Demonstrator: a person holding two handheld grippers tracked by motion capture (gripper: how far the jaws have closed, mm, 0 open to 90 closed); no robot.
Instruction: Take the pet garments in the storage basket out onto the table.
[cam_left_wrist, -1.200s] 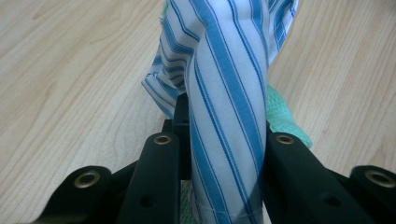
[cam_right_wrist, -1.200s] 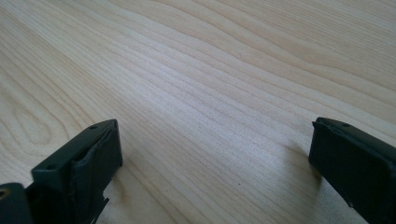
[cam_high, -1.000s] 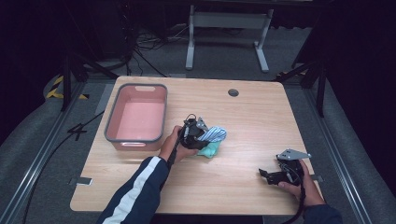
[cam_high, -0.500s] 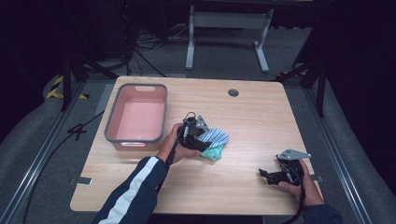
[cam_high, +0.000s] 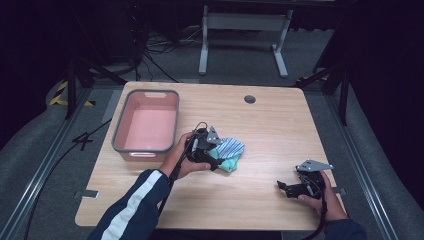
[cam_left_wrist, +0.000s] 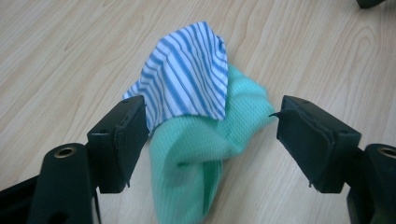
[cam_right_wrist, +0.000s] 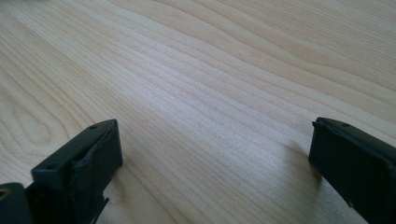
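While the right tool (cam_high: 286, 187) waits near the front edge of the tabletop (cam_high: 280, 125), well to the right of the cloths and with its jaws spread over bare wood, the left tool (cam_high: 216, 161) sits just at the cloths. Its jaws have just been opening and now stand apart; the green cloth (cam_left_wrist: 201, 149) lies between them unpressed. Both pieces look light, limp and easily bunched, so a pinch on a raised fold should hold. On the green one rests the striped cloth (cam_left_wrist: 187, 79), peaked like a tent, a good place to grip. Left of the cloths sits the pink bin (cam_high: 120, 142).
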